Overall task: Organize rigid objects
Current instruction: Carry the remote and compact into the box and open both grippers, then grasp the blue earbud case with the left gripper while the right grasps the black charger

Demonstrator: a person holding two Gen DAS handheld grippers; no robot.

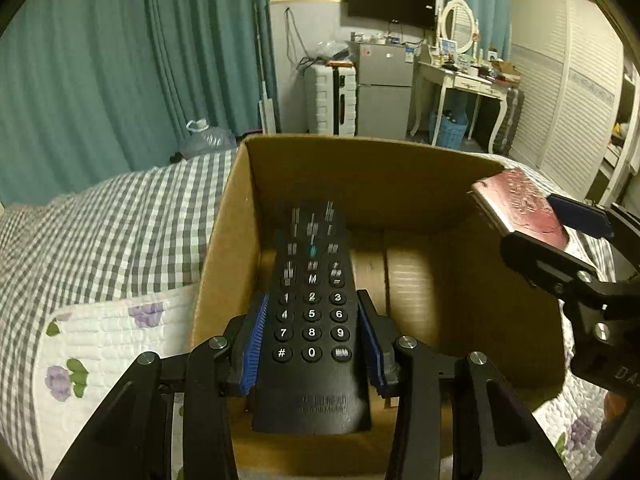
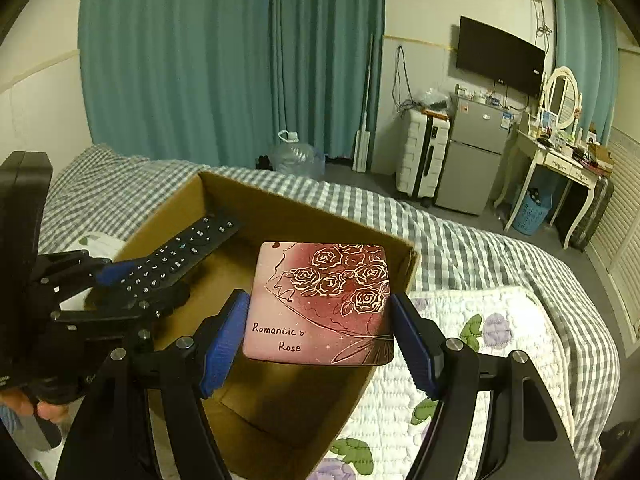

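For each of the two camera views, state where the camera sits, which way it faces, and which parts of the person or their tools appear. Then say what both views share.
Left wrist: on the left gripper, looking down along its fingers at the black remote control; right gripper at right.
Right wrist: on the right gripper, facing the pink rose-printed tin; left gripper and fingers at left.
Shared: brown cardboard box, checked bedspread, both held things.
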